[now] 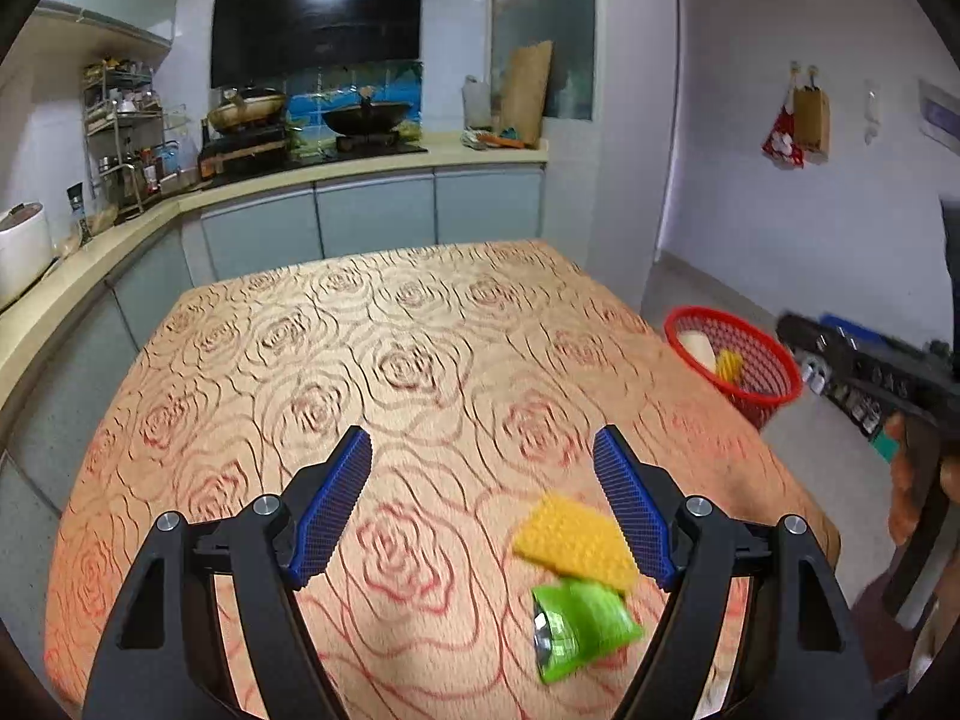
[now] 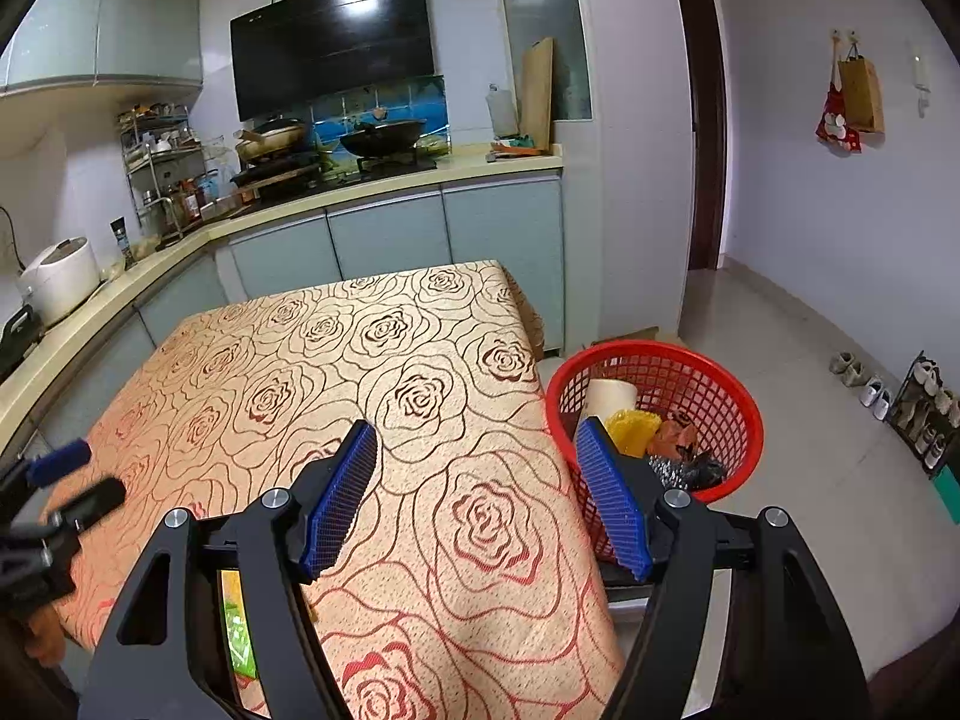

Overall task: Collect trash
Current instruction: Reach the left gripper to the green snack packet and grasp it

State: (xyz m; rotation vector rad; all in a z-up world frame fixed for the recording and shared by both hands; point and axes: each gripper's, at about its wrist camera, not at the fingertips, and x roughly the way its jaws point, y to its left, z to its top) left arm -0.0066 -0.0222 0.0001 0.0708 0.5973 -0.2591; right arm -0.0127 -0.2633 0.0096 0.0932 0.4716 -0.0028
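Here, the left tongs hover spread wide and empty above the rose-patterned table, just over a yellow wrapper overlapping a green packet (both near the table's right edge). The right tongs gape empty beside the red basket holding trash on the floor.

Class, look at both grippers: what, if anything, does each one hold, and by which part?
Nothing is held. The left gripper is open above the yellow sponge and green wrapper on the table. The right gripper is open and empty.
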